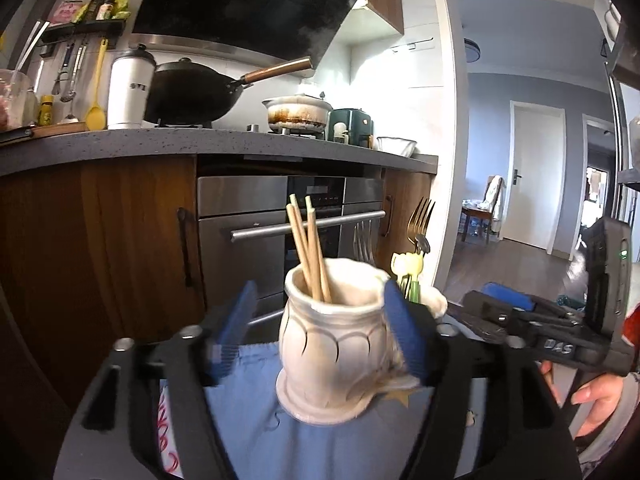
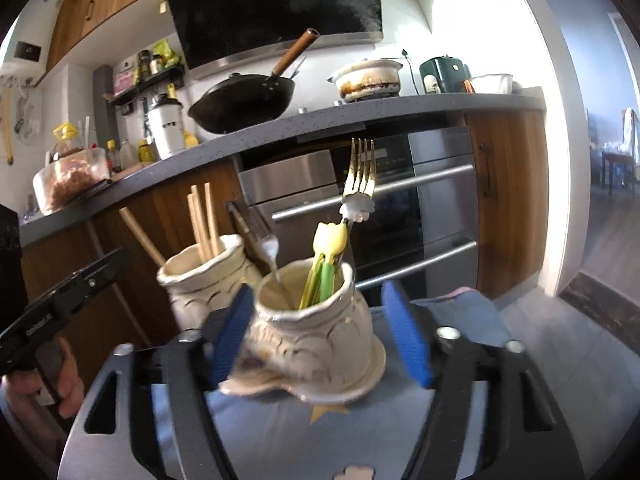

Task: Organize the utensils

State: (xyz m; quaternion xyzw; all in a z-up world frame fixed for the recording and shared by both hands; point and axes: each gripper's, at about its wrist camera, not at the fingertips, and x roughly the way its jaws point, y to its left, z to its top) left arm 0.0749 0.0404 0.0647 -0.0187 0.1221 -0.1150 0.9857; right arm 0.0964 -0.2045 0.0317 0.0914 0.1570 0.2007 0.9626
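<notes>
Two cream ceramic jars stand side by side on a pale blue cloth (image 1: 256,412) with star prints. The chopstick jar (image 1: 332,344) holds a bundle of wooden chopsticks (image 1: 308,248) leaning up out of its mouth; the fork jar (image 2: 316,336) just beside it carries a gold fork (image 2: 360,172) with a flower-shaped collar, a silver fork (image 2: 266,246) tilted to one side, and several yellow-and-green handled pieces (image 2: 326,264). The left claw (image 1: 324,320) brackets the chopstick jar with its blue pads spread wide: the right pad sits against the jar's side, the left pad stands clear of it, so nothing is clamped. The right claw (image 2: 320,332) is likewise wide open around the fork jar, its left pad close on the jar's wall, whether touching I cannot tell, its right pad apart from it. Behind them runs a grey kitchen bench (image 2: 360,114) over wood cabinets and a steel oven (image 1: 280,216), with a black wok (image 1: 188,92) and a stained white pot (image 1: 298,112) on the hob, and a white tumbler (image 1: 130,88) to the side.
</notes>
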